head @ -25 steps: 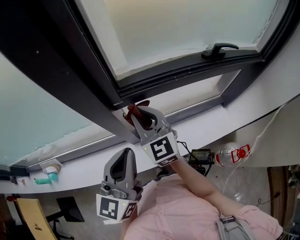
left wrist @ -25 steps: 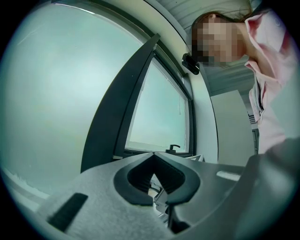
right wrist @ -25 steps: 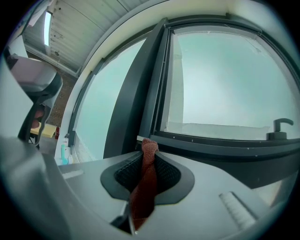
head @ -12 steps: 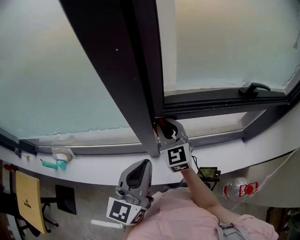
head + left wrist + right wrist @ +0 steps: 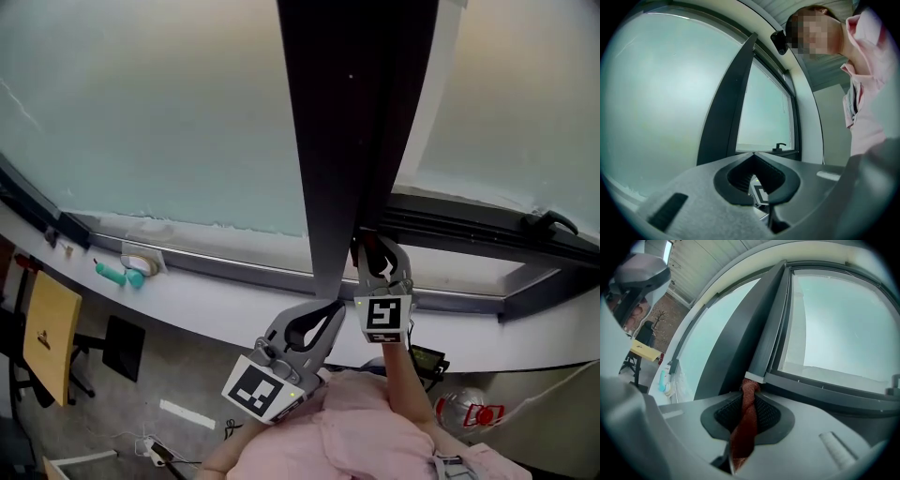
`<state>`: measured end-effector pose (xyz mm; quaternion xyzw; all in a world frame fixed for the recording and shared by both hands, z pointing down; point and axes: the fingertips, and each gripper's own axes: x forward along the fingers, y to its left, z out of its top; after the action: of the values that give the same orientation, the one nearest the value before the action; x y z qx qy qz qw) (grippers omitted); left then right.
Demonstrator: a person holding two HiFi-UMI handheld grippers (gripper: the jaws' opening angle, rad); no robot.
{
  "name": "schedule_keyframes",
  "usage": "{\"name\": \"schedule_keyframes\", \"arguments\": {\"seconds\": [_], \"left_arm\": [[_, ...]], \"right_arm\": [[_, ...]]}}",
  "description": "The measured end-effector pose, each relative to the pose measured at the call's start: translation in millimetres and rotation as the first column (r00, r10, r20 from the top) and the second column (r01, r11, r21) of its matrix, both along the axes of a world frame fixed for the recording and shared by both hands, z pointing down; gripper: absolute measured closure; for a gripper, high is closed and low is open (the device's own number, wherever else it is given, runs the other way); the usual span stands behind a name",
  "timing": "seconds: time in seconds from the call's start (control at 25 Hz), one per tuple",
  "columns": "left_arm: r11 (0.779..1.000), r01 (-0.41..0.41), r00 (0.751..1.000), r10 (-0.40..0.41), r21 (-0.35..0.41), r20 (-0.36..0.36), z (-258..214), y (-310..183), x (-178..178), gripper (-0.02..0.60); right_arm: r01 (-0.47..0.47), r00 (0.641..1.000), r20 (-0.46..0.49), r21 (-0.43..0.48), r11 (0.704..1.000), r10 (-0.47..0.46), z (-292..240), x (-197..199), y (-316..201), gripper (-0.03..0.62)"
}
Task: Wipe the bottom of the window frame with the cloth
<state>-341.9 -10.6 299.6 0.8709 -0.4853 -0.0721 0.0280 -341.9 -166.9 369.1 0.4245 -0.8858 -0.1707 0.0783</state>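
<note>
A dark red cloth (image 5: 744,427) is clamped between the jaws of my right gripper (image 5: 749,394), twisted into a strip. Its tip presses against the foot of the dark upright bar (image 5: 754,341), where that bar meets the bottom window frame (image 5: 820,392). In the head view the right gripper (image 5: 373,242) points up into that same corner of the bottom window frame (image 5: 469,230). My left gripper (image 5: 328,307) hangs just below and to the left, shut with nothing in it. In its own view the left gripper (image 5: 752,153) points at the window, jaw tips touching.
A white sill (image 5: 187,291) runs under the window and carries a teal object (image 5: 117,274). A window handle (image 5: 553,220) sits on the frame to the right. Below are a yellow board (image 5: 52,333), a plastic bottle (image 5: 464,408) and a small black device (image 5: 429,358).
The head view has swung left. The right gripper stays with the cloth at the foot of the upright bar. The left gripper has come up closer to the right one.
</note>
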Motion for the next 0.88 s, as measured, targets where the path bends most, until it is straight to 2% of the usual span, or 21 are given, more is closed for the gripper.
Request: {"name": "schedule_keyframes", "arguments": {"seconds": [0.16, 0.32, 0.48, 0.88], "left_arm": [[0.998, -0.015, 0.999, 0.017, 0.066, -0.034, -16.6, -0.6, 9.7, 0.584], [0.998, -0.007, 0.999, 0.009, 0.068, -0.032, -16.0, 0.5, 9.2, 0.584], [0.998, 0.001, 0.999, 0.001, 0.059, -0.036, -13.2, 2.0, 9.4, 0.584], [0.999, -0.009, 0.999, 0.011, 0.051, -0.034, -10.7, -1.0, 12.3, 0.584]], "right_arm": [[0.009, 1.0, -0.009, 0.018, 1.0, -0.009, -0.4, 0.4, -0.5, 0.528], [0.002, 1.0, -0.007, 0.004, 1.0, -0.002, 1.4, 2.4, -0.4, 0.528], [0.009, 1.0, -0.023, 0.046, 0.999, -0.008, -1.6, 5.0, -1.0, 0.528], [-0.008, 1.0, -0.018, 0.051, 0.999, 0.009, -0.8, 15.1, -3.7, 0.528]]}}
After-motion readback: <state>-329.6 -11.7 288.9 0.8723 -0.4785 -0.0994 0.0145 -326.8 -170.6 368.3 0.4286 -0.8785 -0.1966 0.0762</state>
